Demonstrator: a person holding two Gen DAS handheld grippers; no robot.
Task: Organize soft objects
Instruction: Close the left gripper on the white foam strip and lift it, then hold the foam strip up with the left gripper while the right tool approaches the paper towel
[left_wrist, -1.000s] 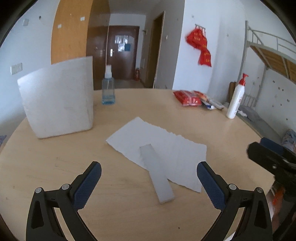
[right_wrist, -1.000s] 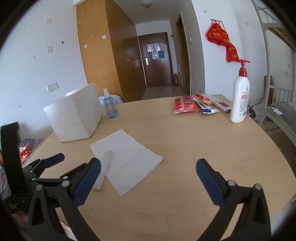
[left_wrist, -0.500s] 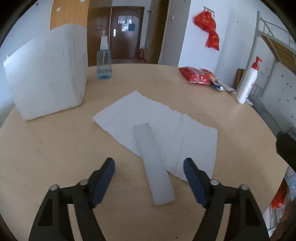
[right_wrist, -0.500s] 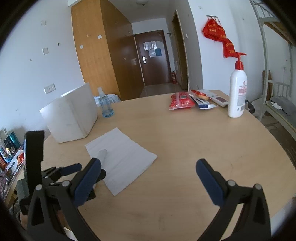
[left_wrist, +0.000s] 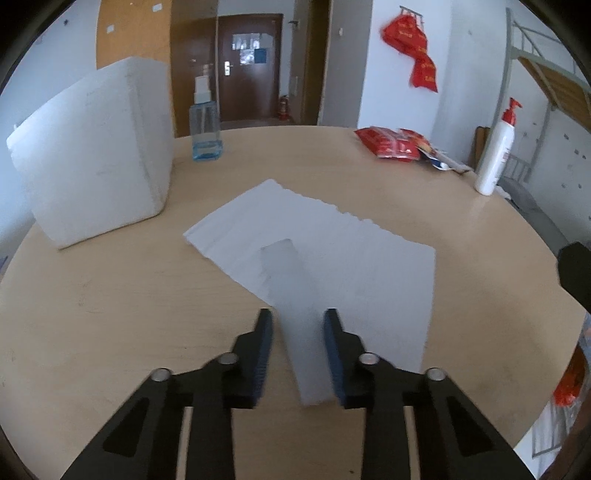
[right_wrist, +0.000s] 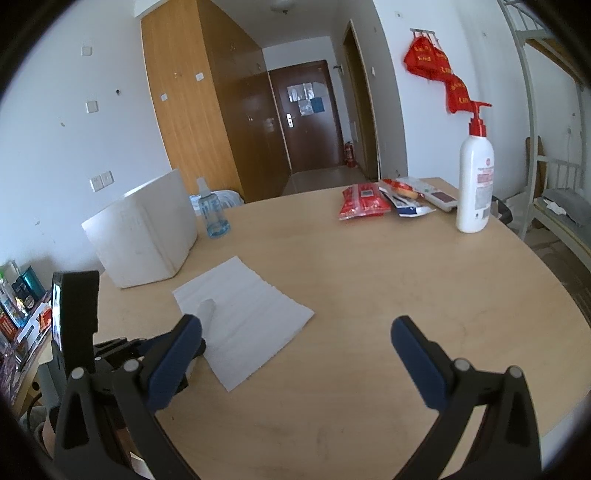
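Observation:
A narrow grey-white foam strip (left_wrist: 291, 291) lies partly on a thin white sheet (left_wrist: 354, 251) on the round wooden table (left_wrist: 110, 325). My left gripper (left_wrist: 298, 347) straddles the strip's near end. Its jaws are closing, the blue pads just beside the strip's edges, a thin gap still showing on the left. In the right wrist view the strip (right_wrist: 207, 310) and the sheet (right_wrist: 251, 317) lie at the left, with the left gripper's body (right_wrist: 110, 349) behind them. My right gripper (right_wrist: 295, 350) hovers open over bare table, nothing between its fingers.
A white foam box (left_wrist: 96, 155) stands at the back left, with a blue spray bottle (left_wrist: 205, 129) beside it. Red snack packets (left_wrist: 391, 144) and a white pump bottle (left_wrist: 495, 151) sit at the far right. The table's edge curves close on the right.
My left gripper has come forward and down over the strip, and its jaws have narrowed from wide apart to just beside it. The right gripper has stayed in place.

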